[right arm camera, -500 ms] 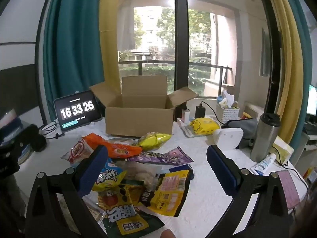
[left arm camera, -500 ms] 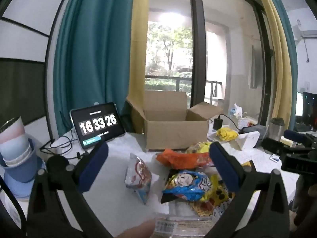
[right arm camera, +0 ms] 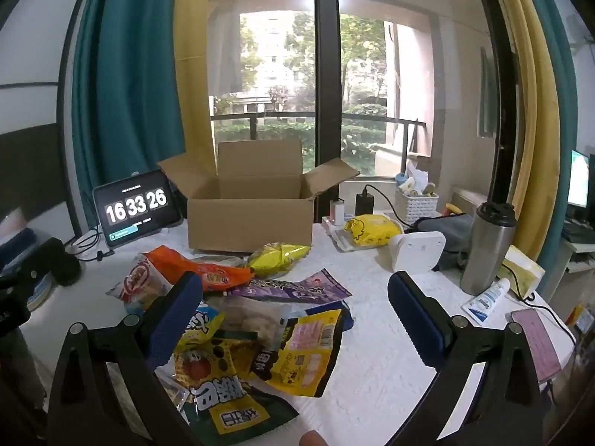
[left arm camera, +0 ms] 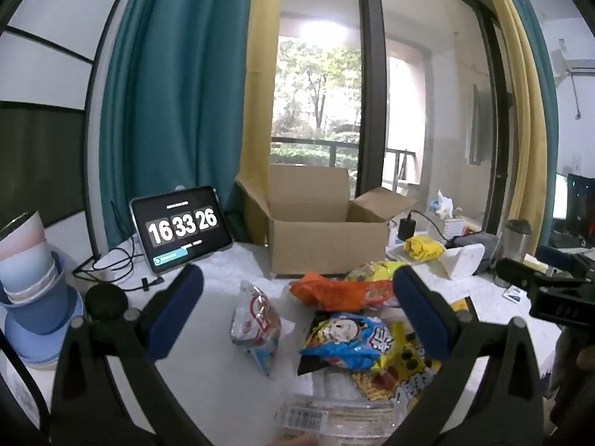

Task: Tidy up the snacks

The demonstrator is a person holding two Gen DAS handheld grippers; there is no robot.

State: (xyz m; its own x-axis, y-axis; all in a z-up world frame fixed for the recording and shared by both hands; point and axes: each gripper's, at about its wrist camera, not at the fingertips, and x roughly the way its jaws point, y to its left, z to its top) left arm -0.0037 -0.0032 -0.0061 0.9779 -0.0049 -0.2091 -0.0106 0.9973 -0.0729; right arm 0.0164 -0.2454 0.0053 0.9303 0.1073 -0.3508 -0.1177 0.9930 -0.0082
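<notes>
Crinkly foil snack packets (right arm camera: 260, 319) (cardboard box (right arm camera: 249, 219) behind)

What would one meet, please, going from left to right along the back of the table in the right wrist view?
Tablet clock → open cardboard box → black charger → white woven basket → steel tumbler.
</notes>
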